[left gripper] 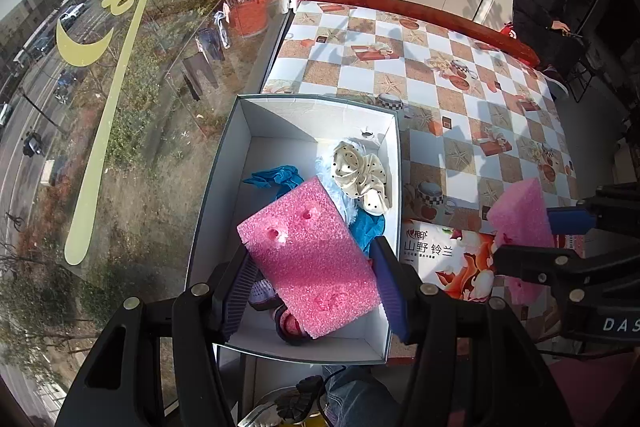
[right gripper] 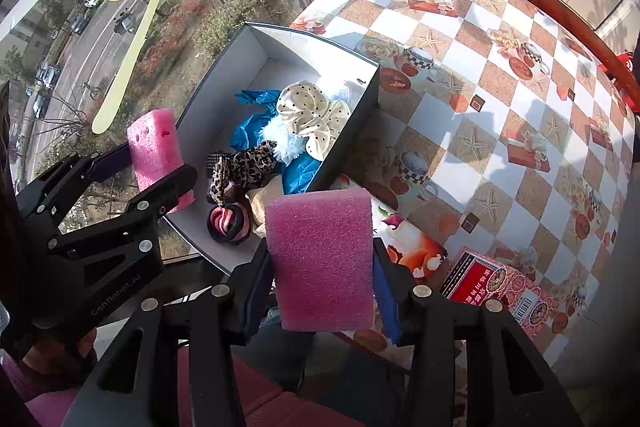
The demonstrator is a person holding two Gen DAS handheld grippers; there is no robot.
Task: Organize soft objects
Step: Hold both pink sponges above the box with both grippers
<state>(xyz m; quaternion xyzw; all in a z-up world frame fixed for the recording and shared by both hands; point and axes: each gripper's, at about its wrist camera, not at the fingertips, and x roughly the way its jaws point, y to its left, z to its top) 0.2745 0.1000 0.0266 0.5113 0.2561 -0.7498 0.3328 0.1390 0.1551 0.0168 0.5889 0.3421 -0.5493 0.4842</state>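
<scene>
Clamping a pink foam block each — left hand-held gripper (left gripper: 316, 279) tilted over box (left gripper: 256, 115), right hand-held gripper (right gripper: 320, 287) upright.

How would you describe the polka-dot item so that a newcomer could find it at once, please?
Find the open white box at the window-side edge of the checkered table. Inside, atop blue cloth, lies the polka-dot scrunchie: the only cream, ruffled, black-dotted piece.
</scene>
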